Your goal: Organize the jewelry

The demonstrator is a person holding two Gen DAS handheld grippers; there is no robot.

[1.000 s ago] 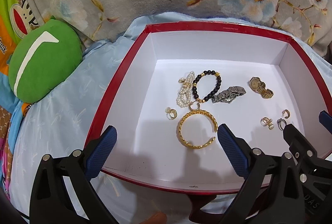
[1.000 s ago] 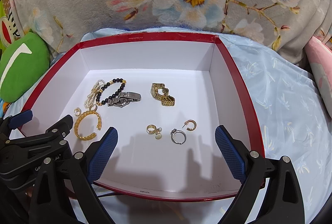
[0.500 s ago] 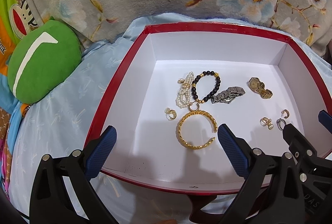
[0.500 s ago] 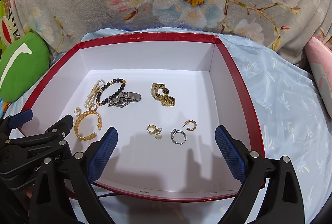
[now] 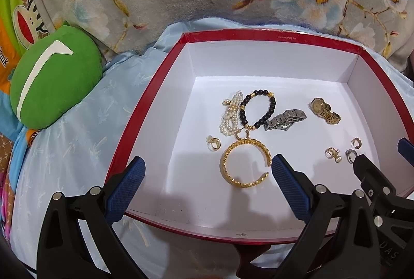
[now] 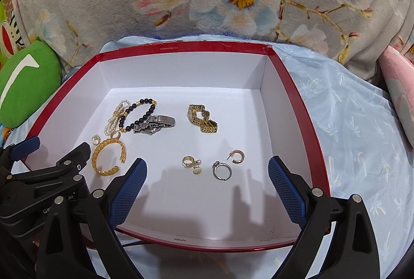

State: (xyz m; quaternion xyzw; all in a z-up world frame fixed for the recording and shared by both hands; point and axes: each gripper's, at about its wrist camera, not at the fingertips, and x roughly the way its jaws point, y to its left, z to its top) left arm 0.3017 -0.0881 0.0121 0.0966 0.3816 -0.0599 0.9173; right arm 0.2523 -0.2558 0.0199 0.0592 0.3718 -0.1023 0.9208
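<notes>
Jewelry [image 6: 111, 160] lies in red box [image 6: 297, 103]; both grippers [image 5: 207, 170] [image 6: 207, 170] gape, empty.

We read little here. On the right gripper's black body [image 5: 388, 250], seen at the lower right of the left wrist view, the white letters "UAS" stand sideways. On the left gripper's body [image 6: 49, 206], seen from the right wrist view, we read "Ge" and then "AI", with the middle hidden. The far rim of the red box [image 6: 168, 48] carries a small line of print, too fine to read. The orange fabric [image 5: 4, 59] at the left edge shows "...rank".
</notes>
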